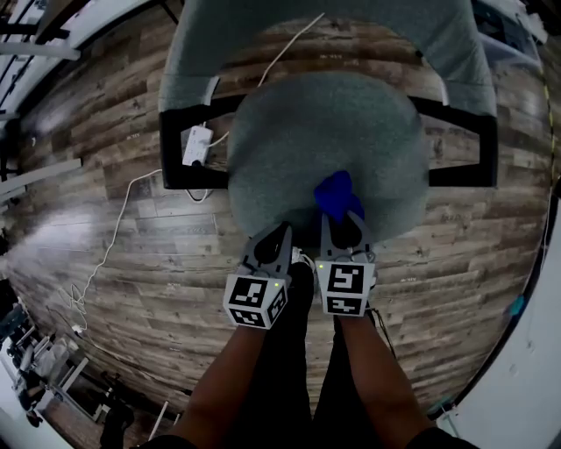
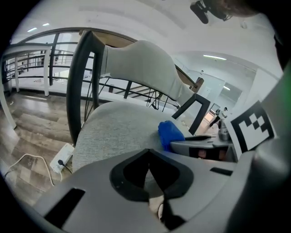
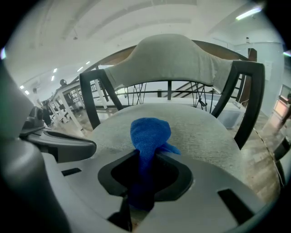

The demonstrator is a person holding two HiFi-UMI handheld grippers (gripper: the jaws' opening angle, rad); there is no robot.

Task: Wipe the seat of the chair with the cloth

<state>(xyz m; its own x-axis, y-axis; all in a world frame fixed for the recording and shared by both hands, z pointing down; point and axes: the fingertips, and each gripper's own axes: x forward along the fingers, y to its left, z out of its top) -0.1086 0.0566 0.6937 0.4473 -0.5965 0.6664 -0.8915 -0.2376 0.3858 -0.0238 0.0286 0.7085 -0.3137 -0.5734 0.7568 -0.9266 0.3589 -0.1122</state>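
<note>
From the head view, the right gripper [image 1: 344,219] is clamped on a blue cloth [image 1: 337,195] at the near edge of the chair seat [image 1: 329,131]. The left gripper [image 1: 273,238] sits just beside it, off the seat's front rim. The cloth is a bunched wad. Its long axis runs in line with the jaws, and its free end points away from the person toward the backrest [image 1: 324,26]. A power strip [image 1: 195,145] lies on the floor under the chair.

In the left gripper view, that gripper's 2 jaws are pressed together with nothing between them. Past them the grey seat [image 2: 118,127] spreads out, with the cloth [image 2: 170,133] to the right over its front part.

In the right gripper view, the cloth [image 3: 150,132] is pinched between the jaws. It rises out of them as a rounded lump that leans forward over the seat [image 3: 204,129]. I cannot tell whether it is touching the upholstery.

I see 3 likely ways this could go wrong. The wad is narrow, so each stroke would clean only a thin strip and parts of the seat could be missed. If the gripper tips too low, the hard jaw ends would rub the fabric instead of the cloth. The weave looks coarse, and its drag could pull the cloth out of the grip. The left gripper is also close enough to be knocked on a sideways stroke.
</note>
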